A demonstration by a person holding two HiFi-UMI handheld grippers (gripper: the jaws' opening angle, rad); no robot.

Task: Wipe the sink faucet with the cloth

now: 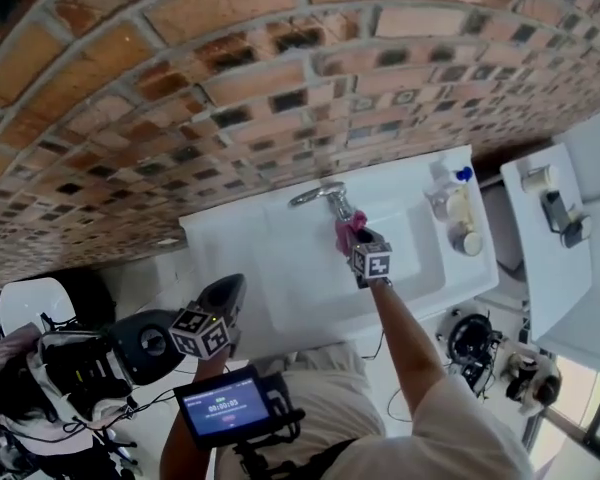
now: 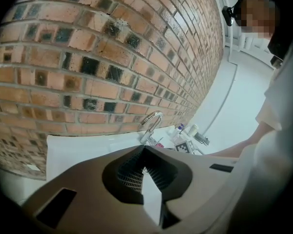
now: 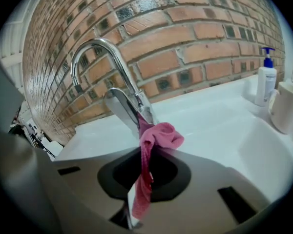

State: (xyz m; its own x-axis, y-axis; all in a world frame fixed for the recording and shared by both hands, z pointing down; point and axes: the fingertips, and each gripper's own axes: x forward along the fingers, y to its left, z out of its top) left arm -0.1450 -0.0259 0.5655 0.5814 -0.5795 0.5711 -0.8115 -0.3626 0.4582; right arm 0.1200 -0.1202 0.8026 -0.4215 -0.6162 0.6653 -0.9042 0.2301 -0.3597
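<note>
Pressing the pink cloth against the faucet at mid-frame, the right tongs are clamped on it, w/ a tail hanging btwn the jaws. Left tongs are closed on nothing, held at lower left of the head view, well off the sink. Wipe looks underway at the lever/body; curved spout prob. left to do

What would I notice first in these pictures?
The pink cloth stands out most: the right gripper pinches it against the shiny curved faucet. Behind them, a big brick wall rises over the white sink.
</note>
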